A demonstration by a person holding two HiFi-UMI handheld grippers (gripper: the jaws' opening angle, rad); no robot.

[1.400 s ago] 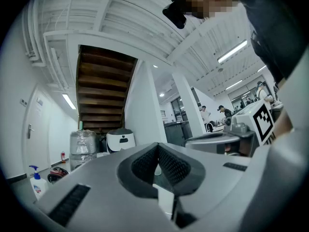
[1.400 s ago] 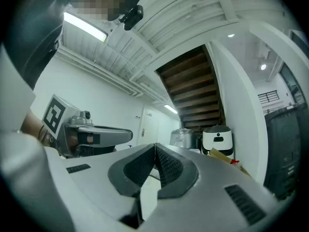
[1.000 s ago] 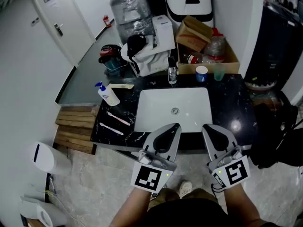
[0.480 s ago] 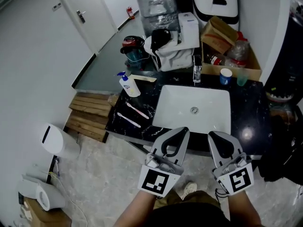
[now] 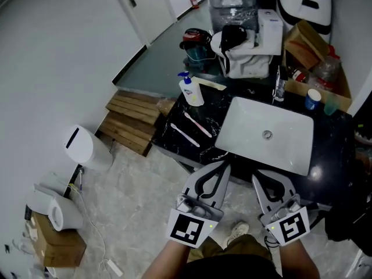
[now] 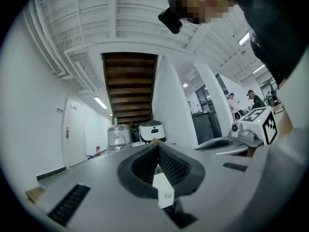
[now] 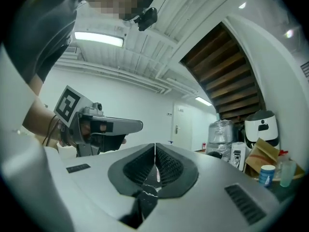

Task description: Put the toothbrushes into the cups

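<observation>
Black marble tabletop [image 5: 334, 147] carries the pink toothbrush [image 5: 198, 124] and the paler toothbrush [image 5: 185, 135], both lying left of the sink [image 5: 244, 108] at centre frame. The blue cup [image 5: 313, 99] and green cup [image 5: 332, 106] stand at upper right, no brush in either. Low in the frame, the left tongs [image 5: 222, 166] and right tongs [image 5: 260, 178] are each pressed together on nothing, so the whole task looks still to do.

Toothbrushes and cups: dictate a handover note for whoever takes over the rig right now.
Left tool: shut, empty. Right tool: shut, empty. Both hover short of the counter.
Near toothbrush and far toothbrush lie on the counter left of the sink.
Blue cup and green cup stand behind the sink's right end.
Done: nothing. Left: each toothbrush into a cup.
</observation>
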